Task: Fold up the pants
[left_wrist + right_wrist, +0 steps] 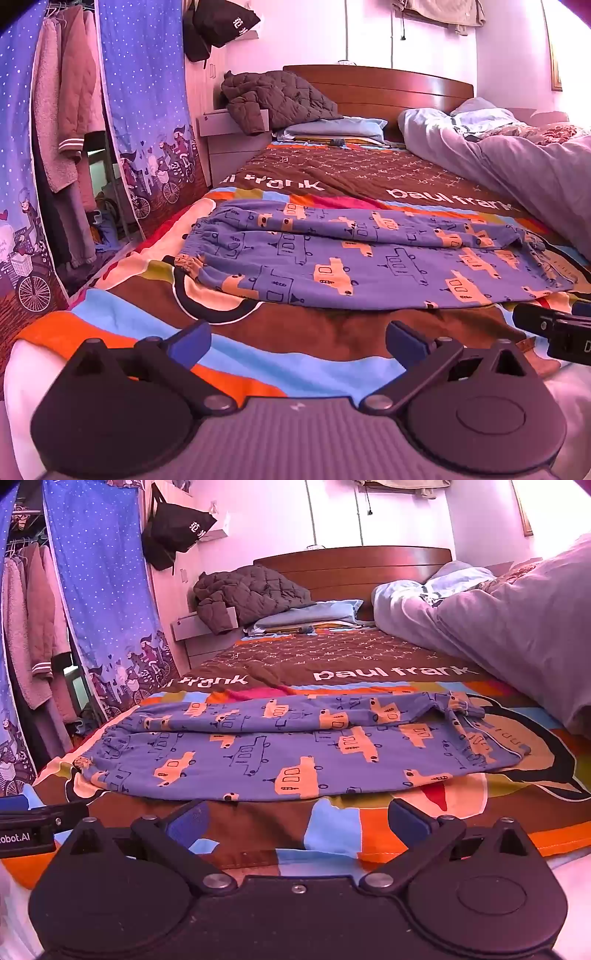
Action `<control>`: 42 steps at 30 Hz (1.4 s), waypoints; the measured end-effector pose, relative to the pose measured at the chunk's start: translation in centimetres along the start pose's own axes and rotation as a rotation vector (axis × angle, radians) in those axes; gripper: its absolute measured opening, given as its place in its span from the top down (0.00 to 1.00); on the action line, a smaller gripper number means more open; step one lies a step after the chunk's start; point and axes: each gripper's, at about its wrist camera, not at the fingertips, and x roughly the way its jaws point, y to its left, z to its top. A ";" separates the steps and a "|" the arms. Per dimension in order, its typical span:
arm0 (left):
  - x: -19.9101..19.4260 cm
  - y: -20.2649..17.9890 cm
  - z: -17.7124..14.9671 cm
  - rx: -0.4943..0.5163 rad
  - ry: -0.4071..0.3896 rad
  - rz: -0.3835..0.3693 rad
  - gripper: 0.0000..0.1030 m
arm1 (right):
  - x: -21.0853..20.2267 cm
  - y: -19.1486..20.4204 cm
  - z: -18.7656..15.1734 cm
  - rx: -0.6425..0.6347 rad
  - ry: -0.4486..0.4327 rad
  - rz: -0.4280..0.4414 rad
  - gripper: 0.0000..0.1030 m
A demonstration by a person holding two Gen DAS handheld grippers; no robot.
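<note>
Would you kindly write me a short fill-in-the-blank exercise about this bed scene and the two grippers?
1. The blue pants printed with orange cars lie spread on the ____.
2. The jaws of the left gripper and the right gripper are both ____.
3. The pants' elastic waistband lies toward the ____ side of both views.
4. A brown quilted ____ lies heaped near the headboard.

Missing words: bed; open; left; jacket

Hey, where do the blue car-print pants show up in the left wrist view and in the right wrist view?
Left wrist view: the pants lie across the middle of the picture, on the bedspread, waistband at left.
Right wrist view: the pants again span the middle, waistband at lower left, leg ends at right.
Shared landmark: the white "paul frank" lettering on the bedspread just beyond them.
</note>
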 end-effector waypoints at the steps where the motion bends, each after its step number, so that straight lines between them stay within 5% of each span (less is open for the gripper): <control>1: 0.0 0.0 0.0 0.000 0.000 -0.002 0.00 | 0.0 0.0 0.0 0.000 0.000 0.000 0.01; 42: 0.2 0.4 0.0 0.008 0.005 0.012 0.00 | 0.4 0.1 -0.3 -0.012 0.003 -0.009 0.01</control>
